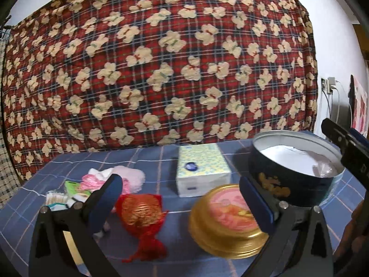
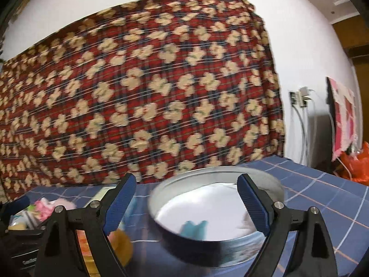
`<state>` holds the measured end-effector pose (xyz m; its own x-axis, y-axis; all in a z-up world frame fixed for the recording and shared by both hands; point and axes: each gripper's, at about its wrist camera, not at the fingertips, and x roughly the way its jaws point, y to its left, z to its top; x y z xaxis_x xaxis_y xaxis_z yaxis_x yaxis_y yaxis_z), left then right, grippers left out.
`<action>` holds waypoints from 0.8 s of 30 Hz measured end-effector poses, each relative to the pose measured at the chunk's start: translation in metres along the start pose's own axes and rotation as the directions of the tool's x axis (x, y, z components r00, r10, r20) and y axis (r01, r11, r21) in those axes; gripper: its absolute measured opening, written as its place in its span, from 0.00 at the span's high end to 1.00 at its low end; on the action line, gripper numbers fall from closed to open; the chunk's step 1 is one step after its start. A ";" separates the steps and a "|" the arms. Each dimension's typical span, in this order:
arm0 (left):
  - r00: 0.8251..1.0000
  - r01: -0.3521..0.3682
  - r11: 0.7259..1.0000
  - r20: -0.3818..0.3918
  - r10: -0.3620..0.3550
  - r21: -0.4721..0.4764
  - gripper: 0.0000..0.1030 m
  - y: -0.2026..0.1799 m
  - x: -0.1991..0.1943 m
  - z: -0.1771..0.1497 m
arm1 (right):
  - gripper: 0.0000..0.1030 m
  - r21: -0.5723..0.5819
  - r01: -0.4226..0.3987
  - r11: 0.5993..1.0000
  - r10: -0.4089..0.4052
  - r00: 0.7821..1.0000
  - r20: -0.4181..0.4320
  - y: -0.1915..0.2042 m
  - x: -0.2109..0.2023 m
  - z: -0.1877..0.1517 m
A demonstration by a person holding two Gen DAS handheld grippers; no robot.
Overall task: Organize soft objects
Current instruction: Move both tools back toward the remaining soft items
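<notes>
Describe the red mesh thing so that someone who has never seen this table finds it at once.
On the blue checked tablecloth, look in front of the tissue box, left of the gold round lid. The red mesh bundle lies there, the only netted item, with coppery strands inside.

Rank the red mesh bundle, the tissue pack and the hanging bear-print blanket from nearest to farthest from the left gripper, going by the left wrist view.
From the left gripper:
1. Red mesh bundle, low between the fingers, nearer the left one.
2. Tissue pack, farther back on the blue checked cloth, centre.
3. Bear-print blanket, hanging behind the surface, farthest.
</notes>
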<state>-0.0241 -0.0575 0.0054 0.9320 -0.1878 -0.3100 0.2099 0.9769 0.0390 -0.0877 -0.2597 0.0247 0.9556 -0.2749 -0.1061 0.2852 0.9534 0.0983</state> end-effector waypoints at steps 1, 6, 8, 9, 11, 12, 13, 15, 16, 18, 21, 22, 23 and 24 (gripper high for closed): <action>1.000 -0.008 1.000 0.000 0.008 -0.003 0.01 0.005 0.000 0.000 | 0.12 -0.006 -0.010 1.000 0.010 1.000 0.000 0.005 0.000 0.000; 0.999 -0.045 0.999 -0.007 0.045 -0.014 0.01 0.028 0.001 -0.002 | 0.12 -0.027 -0.085 0.996 0.085 0.996 -0.010 0.039 0.000 -0.001; 0.998 -0.061 0.998 -0.007 0.061 -0.017 0.01 0.037 0.000 -0.003 | 0.12 -0.030 -0.112 0.993 0.111 0.994 -0.019 0.051 0.000 -0.002; 0.998 -0.069 0.997 -0.008 0.069 -0.018 0.01 0.042 0.000 -0.003 | 0.12 -0.032 -0.130 0.991 0.130 0.991 -0.022 0.059 0.001 -0.002; 0.996 -0.083 0.996 -0.012 0.083 -0.025 0.01 0.052 0.000 -0.004 | 0.12 -0.041 -0.156 0.987 0.155 0.988 -0.021 0.073 0.000 -0.002; 0.996 -0.088 0.996 -0.015 0.088 -0.030 0.01 0.058 0.000 -0.005 | 0.12 -0.047 -0.167 0.985 0.166 0.986 -0.019 0.079 0.000 -0.002; 0.995 -0.094 0.995 -0.017 0.094 -0.034 0.01 0.063 0.000 -0.005 | 0.12 -0.053 -0.178 0.983 0.178 0.984 -0.020 0.086 0.000 -0.002; 0.994 -0.112 0.993 -0.021 0.111 -0.048 0.01 0.076 0.000 -0.007 | 0.12 -0.064 -0.206 0.977 0.204 0.979 -0.027 0.101 0.002 -0.002; 0.992 -0.123 0.991 -0.024 0.121 -0.060 0.00 0.085 0.000 -0.007 | 0.12 -0.068 -0.214 0.975 0.212 0.977 -0.031 0.106 0.003 -0.003; 0.990 -0.141 0.987 -0.034 0.139 -0.078 0.00 0.099 0.001 -0.008 | 0.12 -0.082 -0.241 0.967 0.238 0.970 -0.043 0.120 0.005 -0.004; 0.985 -0.168 0.981 -0.054 0.164 -0.100 0.00 0.121 0.003 -0.010 | 0.12 -0.097 -0.274 0.957 0.269 0.961 -0.061 0.139 0.009 -0.009; 0.983 -0.180 0.978 -0.059 0.175 -0.104 0.00 0.128 0.004 -0.010 | 0.12 -0.103 -0.285 0.953 0.279 0.958 -0.070 0.145 0.010 -0.011; 0.981 -0.190 0.976 -0.062 0.184 -0.105 0.01 0.133 0.005 -0.011 | 0.12 -0.114 -0.297 0.948 0.289 0.954 -0.083 0.152 0.011 -0.013; 0.978 -0.205 0.973 -0.068 0.198 -0.106 0.01 0.140 0.006 -0.011 | 0.12 -0.120 -0.302 0.946 0.293 0.952 -0.090 0.155 0.012 -0.014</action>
<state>0.0072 0.0798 -0.0017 0.9330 0.0170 -0.3595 -0.0181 0.9998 0.0004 -0.0328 -0.1134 0.0248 0.9865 0.0285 -0.1613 -0.0279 0.9996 0.0064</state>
